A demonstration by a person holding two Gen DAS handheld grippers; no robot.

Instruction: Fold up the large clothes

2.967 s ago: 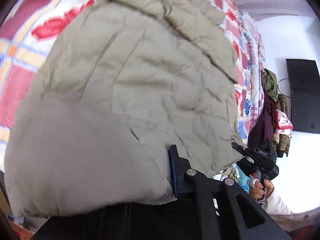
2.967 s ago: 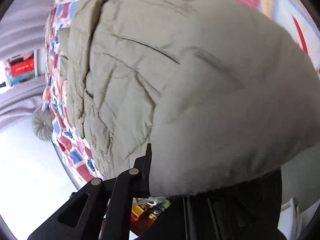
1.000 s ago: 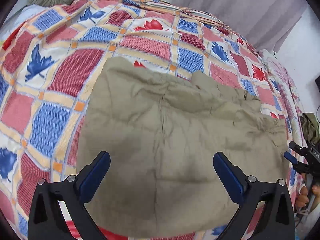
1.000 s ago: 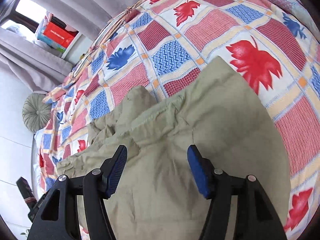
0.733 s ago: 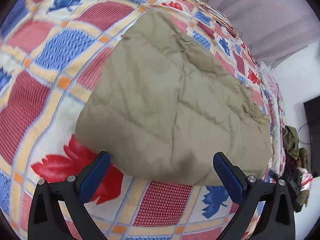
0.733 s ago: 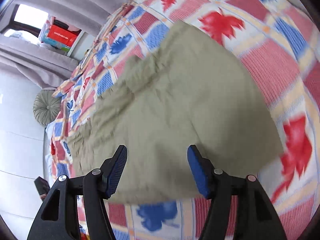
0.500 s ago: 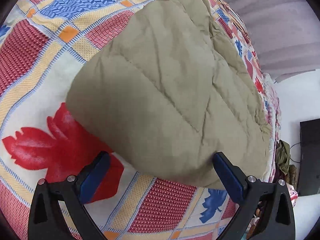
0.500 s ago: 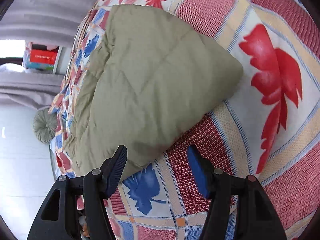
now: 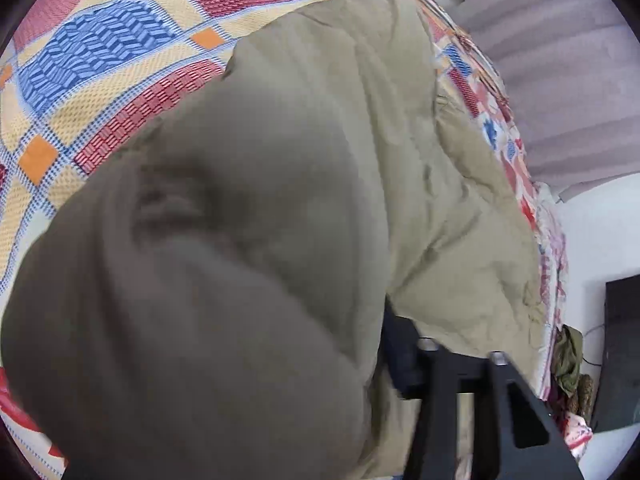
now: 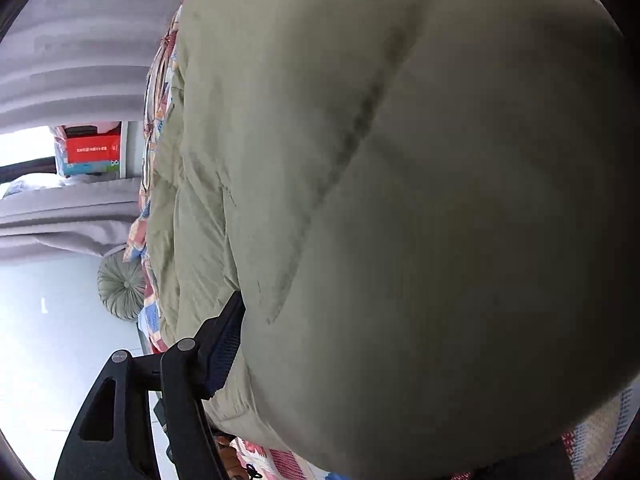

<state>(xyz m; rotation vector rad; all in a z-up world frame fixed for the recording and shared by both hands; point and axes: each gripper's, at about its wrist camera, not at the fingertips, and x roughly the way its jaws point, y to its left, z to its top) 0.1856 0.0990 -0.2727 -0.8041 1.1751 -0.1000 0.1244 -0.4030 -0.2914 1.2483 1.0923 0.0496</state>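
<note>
Left gripper (image 9: 372, 360) closing on khaki padded coat (image 9: 320, 180), fabric between jaws, lower centre. Right gripper (image 10: 320, 360) opening, coat (image 10: 400, 200) bulging between jaws. Patterned bedspread (image 9: 100, 52) upper left.

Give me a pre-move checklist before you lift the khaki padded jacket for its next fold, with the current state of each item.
1. Left gripper on the khaki padded jacket: jaws closing with fabric bunched between them; one finger is hidden, so firm grip: cannot tell.
2. Right gripper on the jacket: its jaws are opening, fabric bulges against the visible finger; grip: cannot tell.
3. Jacket lies on the patterned bedspread, not hanging off: ok.
4. Fold edges aligned: cannot tell, fabric fills both views.
5. Bedspread around the jacket free of other items, as far as visible: ok.
</note>
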